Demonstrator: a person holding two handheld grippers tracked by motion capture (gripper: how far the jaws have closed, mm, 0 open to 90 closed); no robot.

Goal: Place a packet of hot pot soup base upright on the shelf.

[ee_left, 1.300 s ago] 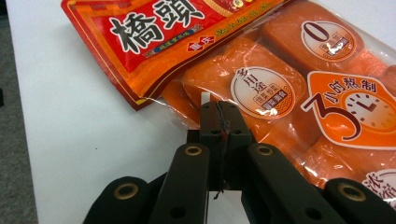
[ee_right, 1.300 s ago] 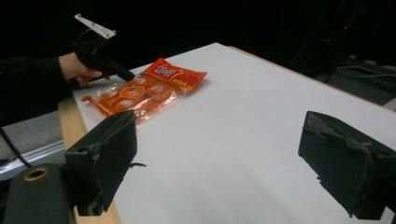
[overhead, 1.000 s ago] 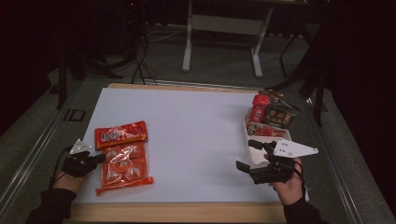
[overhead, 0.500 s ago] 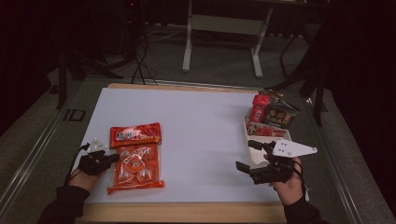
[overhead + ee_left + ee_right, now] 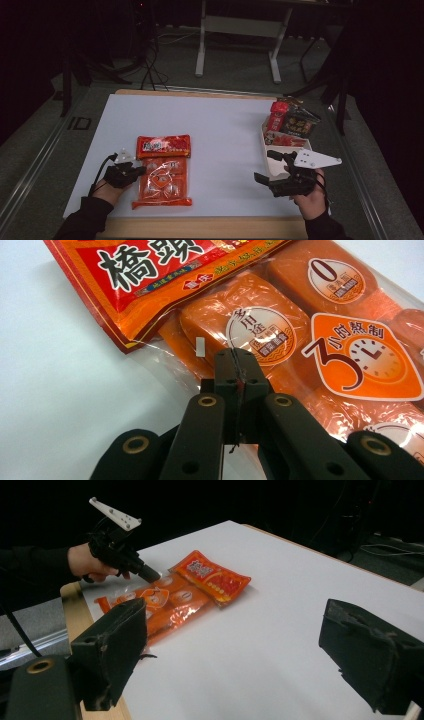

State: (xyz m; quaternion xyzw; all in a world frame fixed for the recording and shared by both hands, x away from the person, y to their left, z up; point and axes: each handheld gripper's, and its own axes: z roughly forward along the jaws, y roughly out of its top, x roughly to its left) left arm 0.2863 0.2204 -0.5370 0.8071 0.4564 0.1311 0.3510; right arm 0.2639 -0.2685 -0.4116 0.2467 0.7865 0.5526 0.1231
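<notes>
Your left gripper (image 5: 235, 360) has its black jaws pressed tight together, pinching the clear plastic edge of the orange see-through snack bag (image 5: 162, 182). The bag lies flat on the white table (image 5: 215, 130), near the front left. Your right gripper (image 5: 235, 645) is wide open with nothing in it, just beside the white tray of snack packs (image 5: 270, 160).

Orange clear-windowed snack bag (image 5: 162, 178), flat on white table, red header uppermost

red packet (image 5: 150, 280): "橋頭" | orange pouch (image 5: 320, 340): "0", "3小時熬制" | floor marking (image 5: 79, 123): "ID"
</notes>
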